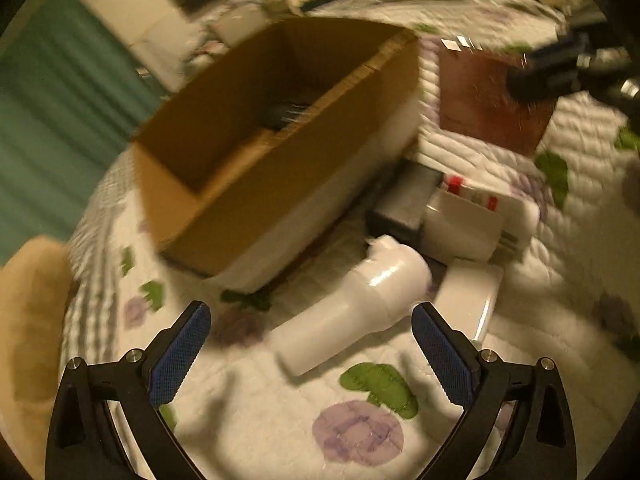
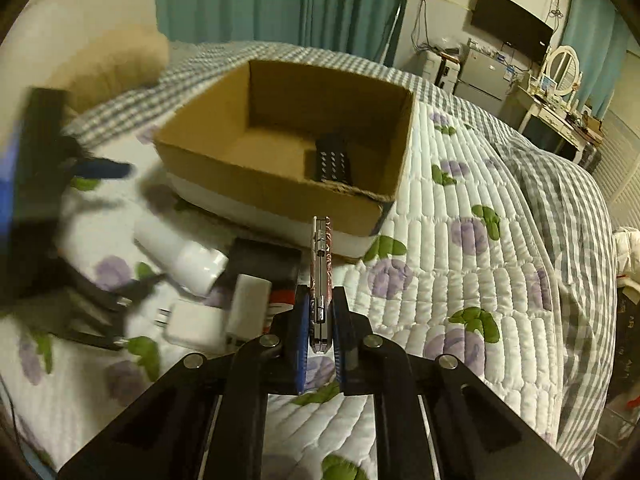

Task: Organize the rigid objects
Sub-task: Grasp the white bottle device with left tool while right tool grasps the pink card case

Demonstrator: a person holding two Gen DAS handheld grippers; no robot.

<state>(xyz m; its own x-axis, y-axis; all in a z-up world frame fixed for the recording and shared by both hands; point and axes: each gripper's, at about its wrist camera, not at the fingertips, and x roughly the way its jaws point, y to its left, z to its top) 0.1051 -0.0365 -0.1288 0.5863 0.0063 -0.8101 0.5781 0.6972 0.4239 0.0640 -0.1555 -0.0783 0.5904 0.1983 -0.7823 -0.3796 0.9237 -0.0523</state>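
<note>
Cardboard box sits on quilted bed, dark perforated item inside it at far right corner. Your right tool clenched on thin hinged red-patterned case, held edge-on, pointing toward 12 o'clock at near wall of box. Your left tool released, fingers spread wide above white bottle lying on quilt. White adapters and dark flat box cluster at 9 o'clock from right tool, just beside cardboard box.
</note>
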